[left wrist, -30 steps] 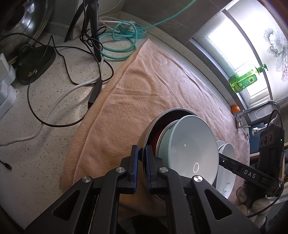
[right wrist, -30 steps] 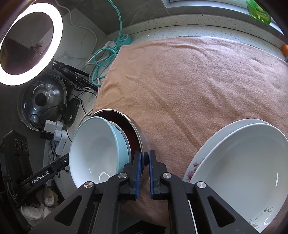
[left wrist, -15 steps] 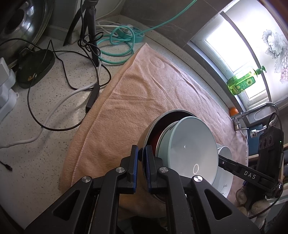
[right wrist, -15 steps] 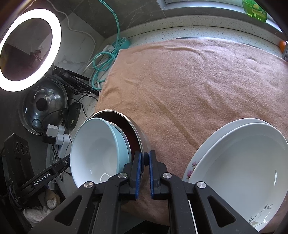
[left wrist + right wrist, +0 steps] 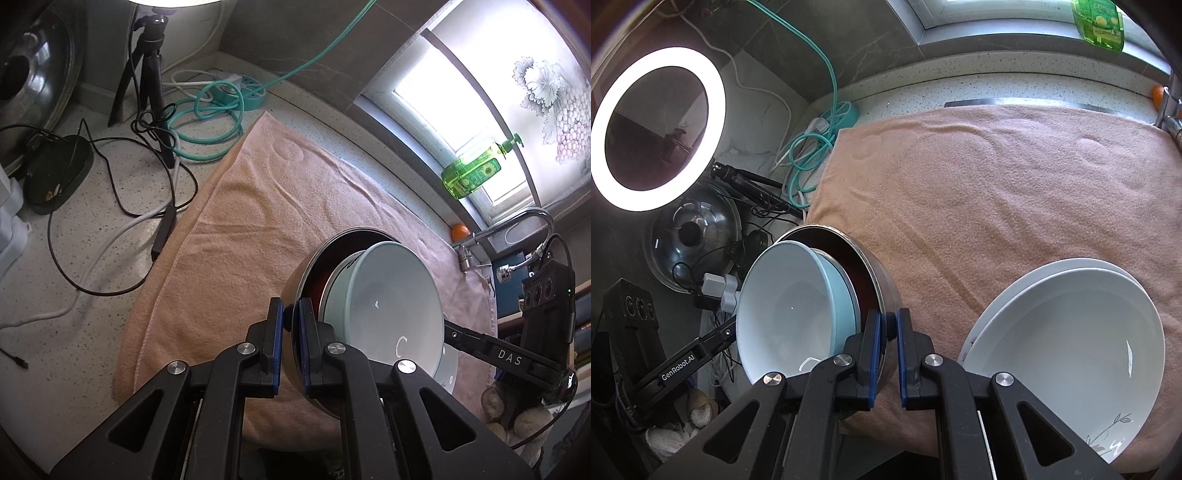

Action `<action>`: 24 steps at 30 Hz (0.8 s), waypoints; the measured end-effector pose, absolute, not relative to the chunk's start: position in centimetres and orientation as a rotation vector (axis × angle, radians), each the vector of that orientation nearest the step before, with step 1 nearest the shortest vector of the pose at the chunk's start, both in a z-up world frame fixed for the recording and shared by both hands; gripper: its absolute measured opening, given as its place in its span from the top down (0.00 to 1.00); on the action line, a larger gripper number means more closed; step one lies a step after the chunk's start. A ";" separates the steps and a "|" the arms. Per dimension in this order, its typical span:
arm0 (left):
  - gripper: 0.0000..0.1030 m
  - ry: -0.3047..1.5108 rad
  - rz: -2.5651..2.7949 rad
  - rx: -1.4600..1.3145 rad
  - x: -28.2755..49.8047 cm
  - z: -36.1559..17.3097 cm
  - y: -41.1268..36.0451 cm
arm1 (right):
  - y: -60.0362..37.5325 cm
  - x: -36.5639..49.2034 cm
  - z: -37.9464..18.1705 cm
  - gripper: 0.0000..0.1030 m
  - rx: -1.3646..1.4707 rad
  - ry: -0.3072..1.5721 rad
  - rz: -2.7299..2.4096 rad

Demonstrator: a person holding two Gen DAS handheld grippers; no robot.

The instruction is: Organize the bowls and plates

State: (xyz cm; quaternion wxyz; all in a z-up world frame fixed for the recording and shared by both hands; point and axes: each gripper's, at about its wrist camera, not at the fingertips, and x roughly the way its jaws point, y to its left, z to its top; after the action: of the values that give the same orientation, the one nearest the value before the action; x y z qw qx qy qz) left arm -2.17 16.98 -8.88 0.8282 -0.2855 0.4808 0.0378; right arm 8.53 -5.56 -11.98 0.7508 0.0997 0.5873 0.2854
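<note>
A steel bowl (image 5: 312, 260) with a dark red inside is held tilted above the pink towel (image 5: 258, 221). A pale blue bowl (image 5: 384, 306) is nested inside it. My left gripper (image 5: 291, 314) is shut on the steel rim at one side. My right gripper (image 5: 891, 325) is shut on the rim of the steel bowl (image 5: 882, 280) at the opposite side, with the blue bowl (image 5: 790, 306) to its left. Two stacked white plates (image 5: 1067, 332) lie on the towel (image 5: 960, 184) at the lower right of the right wrist view.
Cables and a teal power strip (image 5: 236, 96) lie on the speckled counter beyond the towel's far-left corner, beside a tripod (image 5: 155, 74) and a lit ring light (image 5: 657, 125). A steel lid (image 5: 690, 236) leans at the left. A green soap bottle (image 5: 472, 170) stands on the sill; a tap (image 5: 517, 225) is at the right.
Both grippers have risen together with the nested bowls, so the towel and counter look farther away. The grip on the steel rim is unchanged.
</note>
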 end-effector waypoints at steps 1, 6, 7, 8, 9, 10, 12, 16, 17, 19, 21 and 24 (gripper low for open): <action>0.94 1.018 0.077 -0.603 -2.1 -8.7 16.8 | -5.8 8.5 -11.7 0.92 0.220 1.279 0.621; 0.94 1.004 0.058 -0.590 -1.6 -7.8 16.2 | -6.9 8.4 -10.7 0.92 0.229 1.259 0.614; 0.94 1.001 0.052 -0.589 -1.5 -7.7 16.0 | -7.2 8.4 -10.5 0.92 0.235 1.256 0.613; 0.94 0.999 0.045 -0.587 -1.4 -7.5 15.8 | -7.4 8.4 -10.3 0.92 0.240 1.254 0.611; 0.94 0.998 0.038 -0.584 -1.3 -7.4 15.6 | -7.6 8.4 -10.1 0.92 0.245 1.251 0.608; 0.94 0.995 0.030 -0.583 -1.3 -7.2 15.4 | -7.9 8.4 -10.0 0.92 0.249 1.248 0.605; 0.94 0.991 0.016 -0.577 -1.0 -7.0 14.8 | -8.5 8.4 -9.7 0.92 0.257 1.243 0.595; 0.94 0.994 -0.012 -0.567 -0.5 -6.7 13.6 | -9.9 8.3 -9.3 0.92 0.268 1.236 0.573; 0.94 0.995 -0.020 -0.563 -0.3 -6.7 13.3 | -10.3 8.2 -9.2 0.92 0.271 1.234 0.567; 0.94 0.997 -0.035 -0.557 -0.1 -6.6 12.8 | -11.0 8.1 -9.0 0.92 0.276 1.229 0.556; 0.94 1.000 -0.052 -0.549 0.3 -6.4 12.1 | -11.8 8.0 -8.8 0.92 0.284 1.225 0.544; 0.94 1.006 -0.077 -0.535 0.7 -6.3 11.1 | -12.9 7.9 -8.7 0.92 0.296 1.219 0.523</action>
State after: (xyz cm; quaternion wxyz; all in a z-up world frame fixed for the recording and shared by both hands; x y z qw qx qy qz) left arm 0.74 11.15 -6.34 0.8413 -0.2532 0.4762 -0.0364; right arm 7.87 -12.90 -8.65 0.7779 0.1371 0.5637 0.2416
